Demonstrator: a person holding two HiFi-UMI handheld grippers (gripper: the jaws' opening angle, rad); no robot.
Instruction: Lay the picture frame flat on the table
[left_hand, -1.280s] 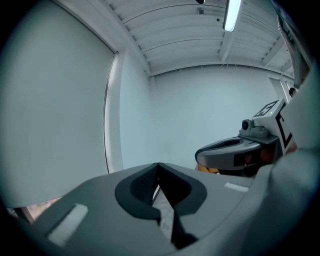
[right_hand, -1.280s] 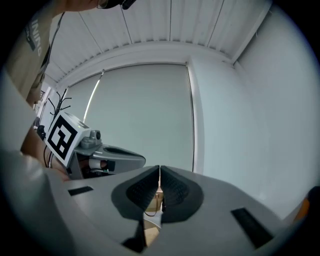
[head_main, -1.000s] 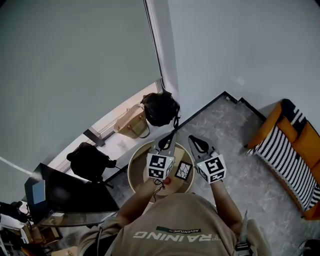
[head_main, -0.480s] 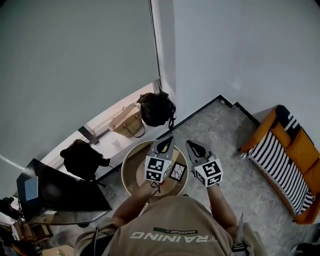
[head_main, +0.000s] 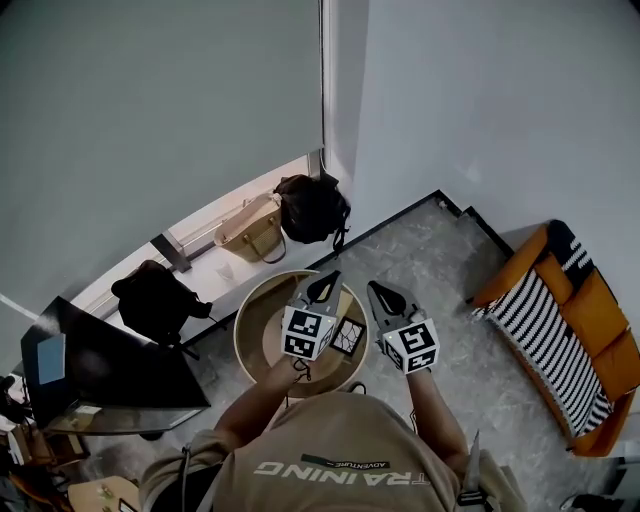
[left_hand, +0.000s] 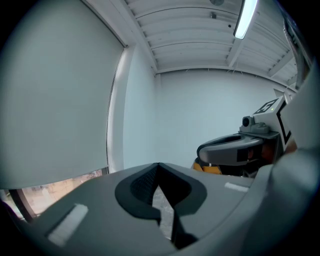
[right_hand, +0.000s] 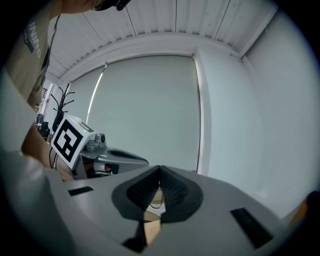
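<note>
Claws were both pinched shut with nothing between them. The left claw (head_main: 322, 289) and right claw (head_main: 387, 299) hovered over the round counter (head_main: 262, 330). The frame (head_main: 348, 337) sat on the counter, between and just below them; whether it stood or leaned was unclear. One claw would likely need to open, take the top edge and tip it down slowly while the other steadied the base. The shirt (head_main: 330, 460) read "TRAINING".

Round wooden table (head_main: 256, 338) on grey stone floor (head_main: 430, 265), dark picture frame (head_main: 348, 337) near its edge.
</note>
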